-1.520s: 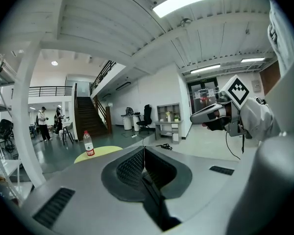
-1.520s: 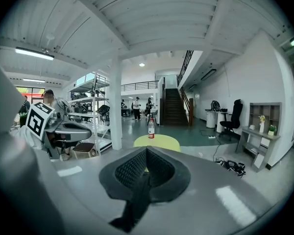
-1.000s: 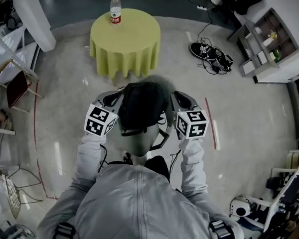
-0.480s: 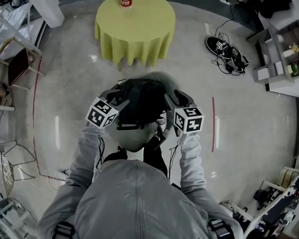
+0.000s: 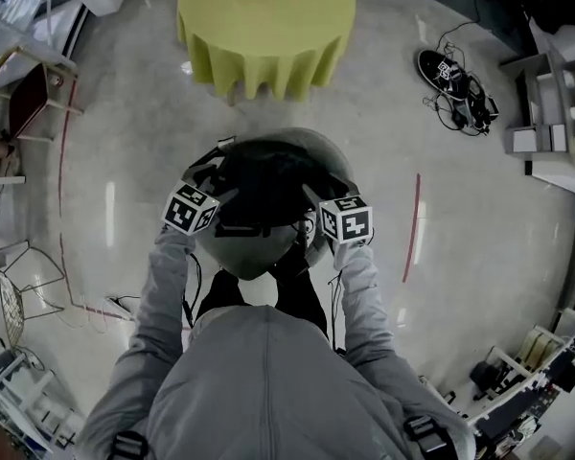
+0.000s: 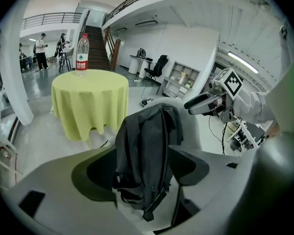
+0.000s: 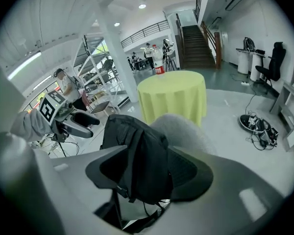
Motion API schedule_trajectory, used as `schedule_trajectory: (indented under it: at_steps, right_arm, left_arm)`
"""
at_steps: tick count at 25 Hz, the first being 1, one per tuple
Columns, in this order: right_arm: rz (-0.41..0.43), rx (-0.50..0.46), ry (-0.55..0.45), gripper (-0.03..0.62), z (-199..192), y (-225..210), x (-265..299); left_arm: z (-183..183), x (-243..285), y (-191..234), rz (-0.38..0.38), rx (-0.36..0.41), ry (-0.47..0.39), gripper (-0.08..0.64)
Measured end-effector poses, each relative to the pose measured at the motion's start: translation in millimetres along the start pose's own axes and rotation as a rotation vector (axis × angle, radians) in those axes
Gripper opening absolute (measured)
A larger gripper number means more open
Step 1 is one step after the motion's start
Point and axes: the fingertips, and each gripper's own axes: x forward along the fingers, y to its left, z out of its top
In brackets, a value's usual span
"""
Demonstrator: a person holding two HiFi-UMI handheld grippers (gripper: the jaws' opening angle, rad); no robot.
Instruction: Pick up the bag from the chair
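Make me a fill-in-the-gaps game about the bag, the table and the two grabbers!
1. The black bag sits on a grey ____.
2. On the round table stands a plastic ____.
3. The left gripper and the right gripper each have the ____ between their open jaws.
Missing words: chair, bottle, bag.

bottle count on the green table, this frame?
1. A clear bottle with a red label stands upright near the far edge of the round table. No other shows in any view.
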Motion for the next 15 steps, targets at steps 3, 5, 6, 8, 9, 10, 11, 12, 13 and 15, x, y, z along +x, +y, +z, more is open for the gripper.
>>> schedule_trajectory:
  at_steps: [3, 5, 6, 8, 9, 10, 11, 12, 13, 15]
  right_arm:
    - [-0.001, -0.011, 0.055, 0.268, -13, -10, 19]
    - [-0.006, -0.014, 0.089, 0.27, -23, -17, 30]
    - [-0.002, -0.006, 0.102, 0.27, -28, -19, 35]
    - [0.013, 0.019, 0.119, 0.27, -35, -21, 45]
    - [0.018, 0.025, 0.127, 0.27, -39, -21, 50]
    - [0.014, 0.02, 0.138, 0.27, -43, -21, 55]
    - [0.002, 0.003, 0.15, 0.27, -46, -21, 59]
    - [-0.014, -0.017, 0.158, 0.264, -49, -22, 63]
    - [-0.029, -0.034, 0.162, 0.25, -52, -22, 66]
    - [-0.049, -0.042, 0.162, 0.241, -55, -22, 69]
  left_arm:
    - [-14, 14, 8, 0.004, -0.013, 0.04, 0.327]
    - [-23, 23, 11, -0.002, -0.031, 0.057, 0.333]
    - [-26, 27, 13, -0.006, -0.043, 0.059, 0.334]
    - [-29, 35, 15, -0.013, -0.063, 0.051, 0.334]
    - [-28, 39, 15, -0.017, -0.066, 0.041, 0.334]
    - [-26, 42, 15, -0.021, -0.067, 0.03, 0.334]
    - [-25, 45, 15, -0.024, -0.067, 0.023, 0.334]
    - [-25, 48, 15, -0.027, -0.068, 0.022, 0.334]
    - [-26, 51, 16, -0.029, -0.07, 0.024, 0.334]
    - [-27, 55, 16, -0.029, -0.072, 0.022, 0.334]
